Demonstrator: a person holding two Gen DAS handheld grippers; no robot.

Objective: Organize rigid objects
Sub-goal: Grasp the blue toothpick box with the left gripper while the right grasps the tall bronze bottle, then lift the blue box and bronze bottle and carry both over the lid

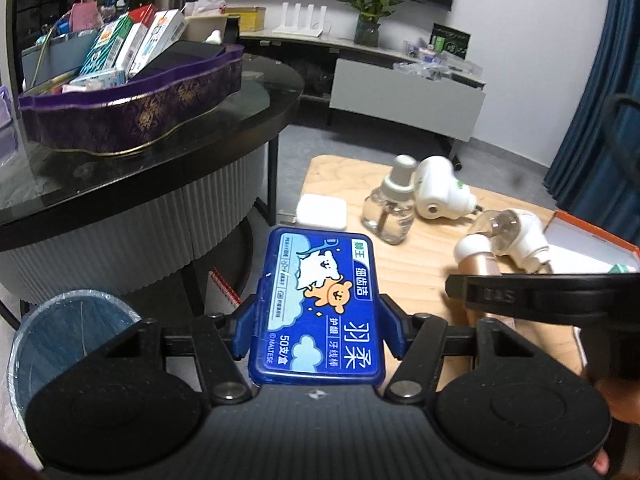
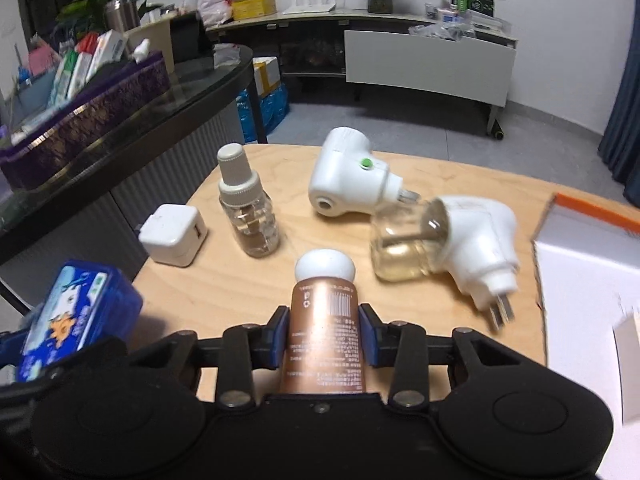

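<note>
Light wooden tabletop [image 2: 248, 280], set beside a dark glass-topped round table [image 1: 248, 128] that carries a purple fabric-trimmed basket [image 1: 132, 120] of upright cartons; a white box with an orange edge [image 2: 588, 264] is seen at the right margin. Item 1: copper-coloured bottle with a white cap [image 2: 325, 320], recorded between the blue pads of the right gripper [image 2: 325, 336], whose jaws are closed against its 2 sides; its long axis runs straight along the fingers, cap pointing away from the camera and toward the middle of the tabletop. Whether its base rests on the wood cannot be told. Item 2: blue flat box of dental floss picks [image 1: 316, 312], clamped across its short width by the left gripper [image 1: 316, 332] at a partial opening, held clear of the tabletop's near-left corner, its long axis likewise along the fingers and aimed toward the dark table. Loose stock noted ahead of both grippers: 1 white plug charger [image 2: 174, 236], 1 upright clear refill bottle [image 2: 248, 216], 2 white plug-in vaporisers [image 2: 348, 176], the nearer one [image 2: 472, 248] lying tilted with its liquid bottle attached. Judged relation: the basket lies to the left, nearer the left hand; the white box lies nearer the right.
</note>
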